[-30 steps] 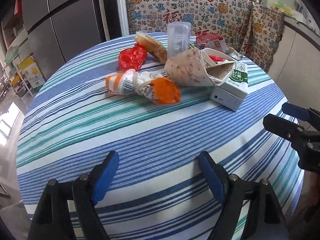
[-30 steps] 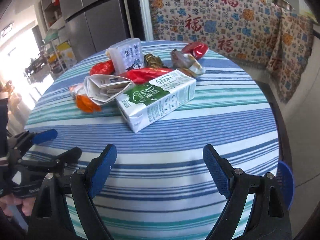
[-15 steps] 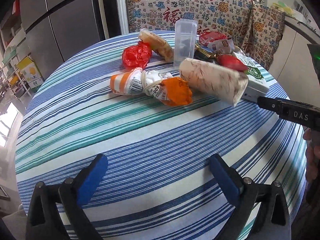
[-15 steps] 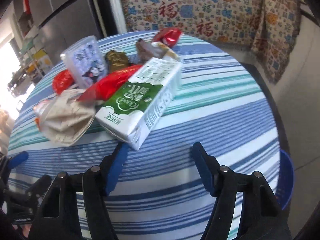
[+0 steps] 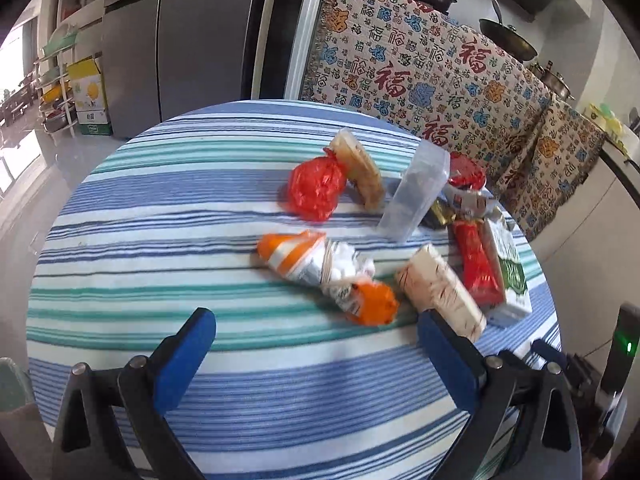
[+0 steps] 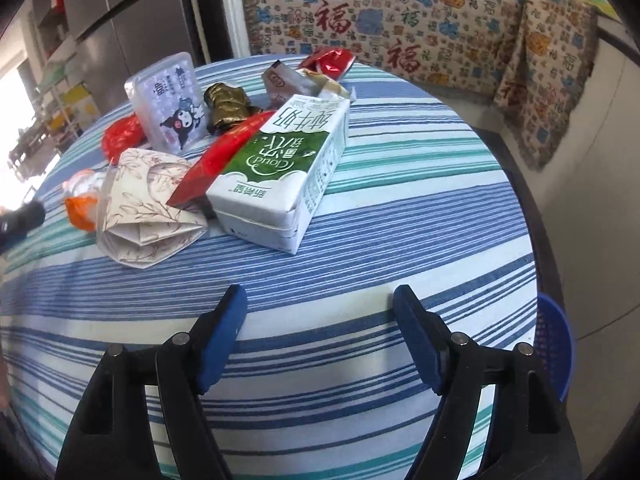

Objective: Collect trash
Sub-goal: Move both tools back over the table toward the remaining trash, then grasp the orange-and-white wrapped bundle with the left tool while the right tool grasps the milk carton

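Observation:
A pile of trash lies on the round striped table (image 5: pixel 168 264). It holds an orange and white wrapper (image 5: pixel 320 272), a red plastic bag (image 5: pixel 314 190), a clear plastic box (image 5: pixel 416 196), a folded patterned paper (image 5: pixel 440 292) and a green and white milk carton (image 6: pixel 280 172). My left gripper (image 5: pixel 316 344) is open and empty just short of the orange wrapper. My right gripper (image 6: pixel 320 320) is open and empty in front of the milk carton. The paper (image 6: pixel 148 204) and the box (image 6: pixel 168 100) also show in the right wrist view.
A blue basket (image 6: pixel 554 344) stands on the floor past the table's right edge. A patterned cloth (image 5: pixel 432 80) covers furniture behind the table. A grey fridge (image 5: pixel 172 40) stands at the back left.
My left gripper has moved toward the orange wrapper and turned left. My right gripper has drawn closer to the milk carton. Both stay open.

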Available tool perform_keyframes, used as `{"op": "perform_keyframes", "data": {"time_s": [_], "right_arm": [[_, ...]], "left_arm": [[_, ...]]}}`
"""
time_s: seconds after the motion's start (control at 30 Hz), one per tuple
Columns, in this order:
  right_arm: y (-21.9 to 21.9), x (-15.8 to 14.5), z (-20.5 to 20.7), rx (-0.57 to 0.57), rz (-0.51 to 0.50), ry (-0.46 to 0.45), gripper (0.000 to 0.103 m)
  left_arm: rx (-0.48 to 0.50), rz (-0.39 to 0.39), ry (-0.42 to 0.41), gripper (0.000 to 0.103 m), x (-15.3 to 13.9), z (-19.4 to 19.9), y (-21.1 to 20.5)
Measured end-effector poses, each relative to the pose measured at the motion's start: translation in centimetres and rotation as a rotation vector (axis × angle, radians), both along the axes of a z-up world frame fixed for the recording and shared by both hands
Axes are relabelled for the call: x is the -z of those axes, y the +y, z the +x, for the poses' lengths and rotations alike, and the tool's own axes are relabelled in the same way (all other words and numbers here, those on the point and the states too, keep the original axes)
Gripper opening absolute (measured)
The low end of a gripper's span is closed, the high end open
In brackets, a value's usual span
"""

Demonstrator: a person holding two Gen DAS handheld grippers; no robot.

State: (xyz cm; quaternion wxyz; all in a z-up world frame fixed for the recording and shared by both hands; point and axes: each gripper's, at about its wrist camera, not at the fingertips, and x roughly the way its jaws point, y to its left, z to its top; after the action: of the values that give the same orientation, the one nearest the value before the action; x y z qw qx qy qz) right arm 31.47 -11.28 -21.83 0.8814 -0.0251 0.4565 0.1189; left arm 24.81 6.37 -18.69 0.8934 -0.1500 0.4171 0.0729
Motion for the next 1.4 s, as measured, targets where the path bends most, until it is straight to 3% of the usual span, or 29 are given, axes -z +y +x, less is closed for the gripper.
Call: {"op": "perform_keyframes", "data": {"time_s": [0.07,0.17,0.27,0.37,0.6,0.77,0.9,1.07,1.1,1.13,1.2,1.23,1.33,1.4], "right_arm": [[0.3,0.1,-0.1,-0.012,0.002,-0.006,0.081],[0.7,0.1,-0.2,-0.027,0.005,-0.010,0.081],[0.5,0.1,-0.3,-0.035,0.002,-0.016,0.081],[0.3,0.1,-0.2,-0.033,0.002,-0.012,0.081],[-0.3,0.3,0.0,-0.012,-0.003,0.005,0.088],[-1.6,-1.7,-0.1,0.037,0.112,-0.076,0.088],[-0.9,-3.3,1.2,0.025,0.187,-0.117,0.088],[1.0,-2.5,4.3,0.024,0.211,-0.062,0.088],[1.5,-2.2,4.8,0.007,0.205,-0.043,0.082],[2.0,-1.9,5.0,-0.007,0.184,-0.025,0.067],[2.0,-1.7,4.8,-0.002,0.138,-0.015,0.060],[1.7,-1.7,4.6,0.012,0.116,-0.009,0.051],[-0.5,-1.9,3.5,0.059,0.080,-0.011,0.050],[-2.1,-1.8,3.0,0.091,0.058,-0.011,0.050]], "left_arm": [[-0.023,0.001,0.015,0.103,0.4,1.9,-0.7],[-0.058,0.090,0.068,0.103,2.0,4.3,-1.7],[-0.052,0.111,0.123,0.103,3.9,4.3,-1.4],[0.002,0.058,0.104,0.103,4.0,1.8,0.2],[0.152,0.062,0.126,0.103,3.5,-0.4,2.7],[0.239,0.021,0.045,0.103,2.6,-1.0,1.1],[0.229,0.094,0.017,0.103,2.7,-0.8,-0.5],[0.192,0.086,0.055,0.103,3.7,0.2,-0.3],[0.195,0.087,0.063,0.103,3.9,0.4,-0.3],[0.203,0.095,0.076,0.103,4.1,0.5,-0.3],[0.211,0.115,0.094,0.103,4.5,0.9,-0.5],[0.207,0.121,0.099,0.103,4.6,1.1,-0.5],[0.202,0.126,0.109,0.103,4.9,1.4,-0.1],[0.211,0.175,0.125,0.103,5.1,1.6,-0.3]]}}
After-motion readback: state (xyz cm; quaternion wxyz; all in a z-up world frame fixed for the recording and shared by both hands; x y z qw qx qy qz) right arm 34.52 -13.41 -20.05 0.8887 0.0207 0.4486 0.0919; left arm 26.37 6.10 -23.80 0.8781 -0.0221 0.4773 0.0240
